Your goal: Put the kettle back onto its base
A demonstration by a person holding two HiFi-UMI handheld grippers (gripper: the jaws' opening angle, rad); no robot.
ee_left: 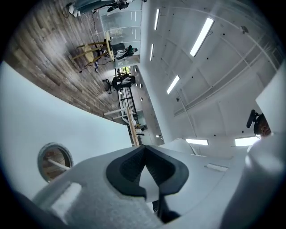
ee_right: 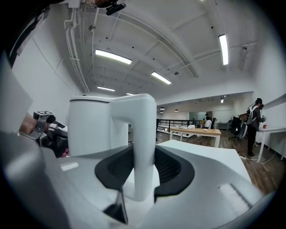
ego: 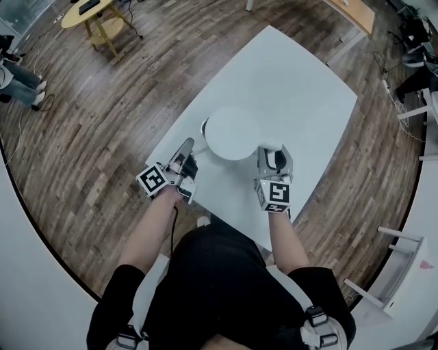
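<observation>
The white kettle (ego: pixel 233 133) stands on the white table (ego: pixel 301 89); from above it shows as a round lid. In the right gripper view its body (ee_right: pixel 89 127) is upright and its handle (ee_right: pixel 143 134) rises between the jaws of my right gripper (ee_right: pixel 143 167). The dark pads (ee_right: pixel 172 167) stand off both sides of the handle, so this gripper (ego: pixel 272 156) is open around it. My left gripper (ego: pixel 186 149) sits just left of the kettle, shut (ee_left: pixel 144 154) with nothing in it. The base is hidden; I cannot tell whether it lies under the kettle.
A dark-rimmed round opening (ee_left: pixel 54 161) in the tabletop shows the wood floor, and peeks out at the kettle's left edge (ego: pixel 204 127). The table's near edge runs under my hands. A yellow round table (ego: pixel 85 14) stands far left, white furniture (ego: pixel 404 266) at the right.
</observation>
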